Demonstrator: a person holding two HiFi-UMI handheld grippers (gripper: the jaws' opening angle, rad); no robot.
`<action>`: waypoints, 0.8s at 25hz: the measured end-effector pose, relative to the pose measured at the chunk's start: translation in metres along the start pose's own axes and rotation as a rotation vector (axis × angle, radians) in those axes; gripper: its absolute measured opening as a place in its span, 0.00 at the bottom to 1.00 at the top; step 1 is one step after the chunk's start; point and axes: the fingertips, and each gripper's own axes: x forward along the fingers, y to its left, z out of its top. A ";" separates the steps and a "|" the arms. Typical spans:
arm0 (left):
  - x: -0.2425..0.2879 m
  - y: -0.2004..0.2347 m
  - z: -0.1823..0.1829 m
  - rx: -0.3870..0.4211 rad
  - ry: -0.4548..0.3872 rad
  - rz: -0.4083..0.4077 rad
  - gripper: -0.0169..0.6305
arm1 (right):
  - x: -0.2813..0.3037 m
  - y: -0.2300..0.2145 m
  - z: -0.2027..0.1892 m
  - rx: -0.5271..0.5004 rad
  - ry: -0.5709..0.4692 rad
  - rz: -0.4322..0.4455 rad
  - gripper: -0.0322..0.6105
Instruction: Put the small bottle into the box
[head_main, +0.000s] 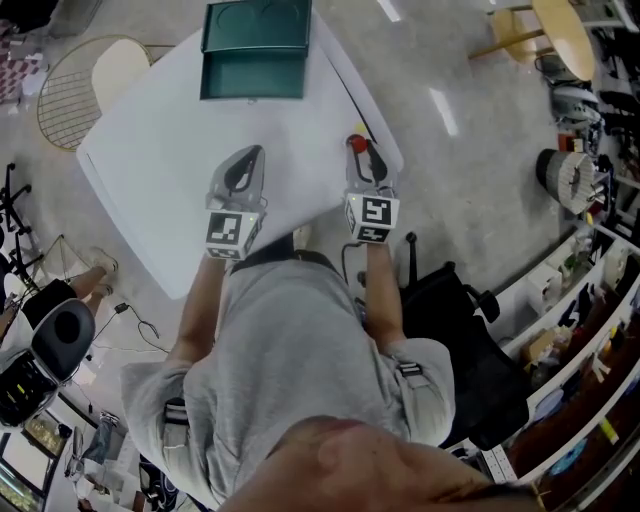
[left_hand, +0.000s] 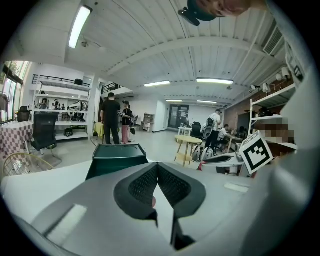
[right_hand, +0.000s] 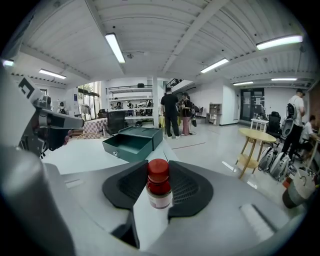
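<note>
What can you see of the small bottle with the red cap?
The small bottle is dark red, glassy-looking, with a round red cap and a pale label round its lower half. It stands upright between the dark textured pads of the right claw, which press its sides, above the white table.

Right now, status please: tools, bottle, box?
Left tool shut, empty. Right tool shut on bottle. Box open, far side of table. Nothing in the way.

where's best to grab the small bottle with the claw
Around the small bottle's body under the red cap, pads on opposite sides, coming in from the person's side. It stands upright, and the right claw holds it that way.
</note>
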 end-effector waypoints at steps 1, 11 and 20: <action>0.000 0.001 0.000 -0.001 -0.002 0.005 0.04 | -0.001 0.000 0.003 -0.001 -0.003 0.003 0.25; -0.019 0.028 0.013 0.000 -0.043 0.099 0.04 | -0.016 0.018 0.044 -0.047 -0.052 0.056 0.25; -0.033 0.047 0.021 -0.019 -0.062 0.155 0.04 | -0.021 0.054 0.095 -0.093 -0.120 0.127 0.25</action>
